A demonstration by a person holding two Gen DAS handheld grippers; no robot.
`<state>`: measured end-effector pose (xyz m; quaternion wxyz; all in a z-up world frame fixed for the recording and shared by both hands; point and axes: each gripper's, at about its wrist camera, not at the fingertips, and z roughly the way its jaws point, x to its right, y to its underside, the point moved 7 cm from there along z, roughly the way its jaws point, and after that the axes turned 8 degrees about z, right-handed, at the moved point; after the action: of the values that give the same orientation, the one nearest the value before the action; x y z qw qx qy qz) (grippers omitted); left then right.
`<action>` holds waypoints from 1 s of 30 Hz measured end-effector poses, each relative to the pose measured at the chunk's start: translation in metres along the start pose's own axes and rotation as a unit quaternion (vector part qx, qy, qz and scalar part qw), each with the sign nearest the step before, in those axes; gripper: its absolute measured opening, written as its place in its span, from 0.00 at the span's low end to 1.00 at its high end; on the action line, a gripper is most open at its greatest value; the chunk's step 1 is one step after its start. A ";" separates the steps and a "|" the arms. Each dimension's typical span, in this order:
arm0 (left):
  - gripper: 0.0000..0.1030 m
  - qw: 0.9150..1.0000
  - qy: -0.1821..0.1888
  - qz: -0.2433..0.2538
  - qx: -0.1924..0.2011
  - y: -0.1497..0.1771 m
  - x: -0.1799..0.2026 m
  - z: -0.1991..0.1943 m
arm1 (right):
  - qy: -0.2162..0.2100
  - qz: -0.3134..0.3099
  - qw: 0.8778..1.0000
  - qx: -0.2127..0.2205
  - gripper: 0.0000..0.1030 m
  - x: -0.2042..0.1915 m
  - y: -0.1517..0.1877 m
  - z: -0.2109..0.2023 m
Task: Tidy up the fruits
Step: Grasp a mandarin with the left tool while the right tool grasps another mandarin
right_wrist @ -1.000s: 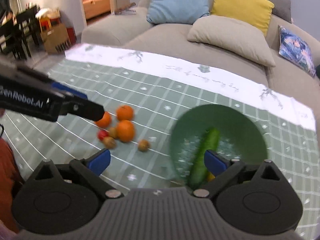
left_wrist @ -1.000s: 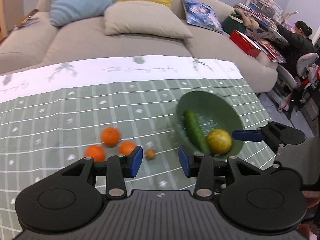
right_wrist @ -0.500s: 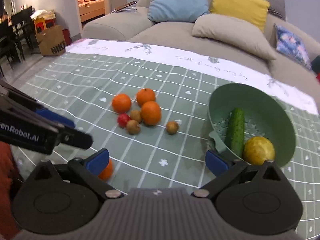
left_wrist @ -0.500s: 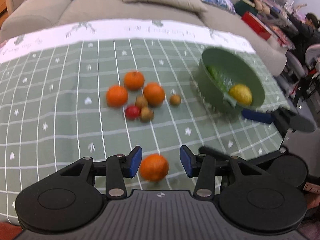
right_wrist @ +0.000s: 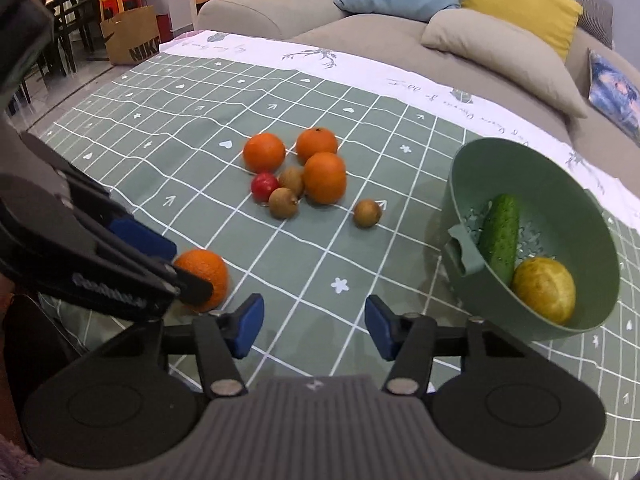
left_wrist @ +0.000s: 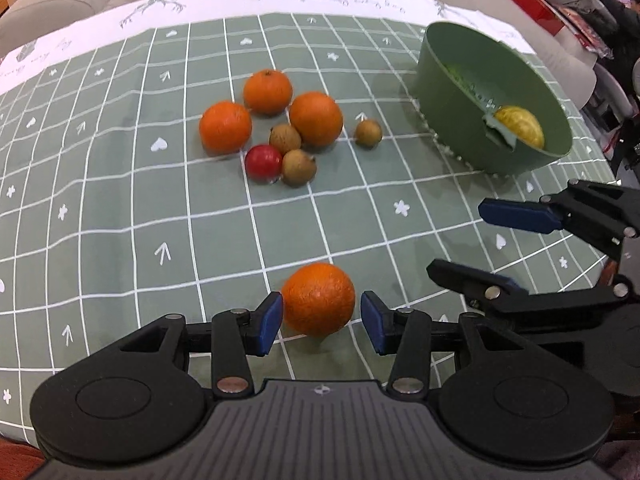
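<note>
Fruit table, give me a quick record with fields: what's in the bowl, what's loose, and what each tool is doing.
bowl contents: green bowl holds a cucumber and a yellow fruit
loose cluster: three oranges, one red fruit, two brown fruits touching the group
stray: one brown fruit apart, toward the bowl
near orange: lone orange on the cloth, between the left tool's pads
left tool: open, astride the orange, not clamped
right tool: open, empty, over bare tablecloth

Even indoor light, soft shadows under fruit, strong fisheye bending at edges, slight blur.
</note>
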<state>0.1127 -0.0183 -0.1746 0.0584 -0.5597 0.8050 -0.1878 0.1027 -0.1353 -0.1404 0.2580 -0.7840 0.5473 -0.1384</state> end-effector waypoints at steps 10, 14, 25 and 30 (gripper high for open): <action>0.49 1.000 0.000 -0.020 -0.023 0.002 -0.010 0.012 | -0.023 -0.001 1.000 -0.018 0.38 -0.003 -0.004 0.016; 0.46 0.999 0.006 -0.032 -0.014 -0.001 -0.014 0.010 | -0.026 -0.008 1.000 -0.010 0.36 -0.003 -0.014 0.022; 0.45 0.997 -0.018 -0.078 0.022 -0.032 -0.053 -0.003 | -0.020 -0.041 0.999 0.022 0.35 0.000 -0.067 0.054; 0.45 0.994 -0.017 -0.106 0.028 -0.043 -0.070 -0.003 | -0.028 -0.011 0.999 0.025 0.35 0.007 -0.092 0.073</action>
<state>0.1750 0.0342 -0.1643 0.0672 -0.6433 0.7343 -0.2058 0.2142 -0.0984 -0.1504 0.2913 -0.7867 0.5279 -0.1328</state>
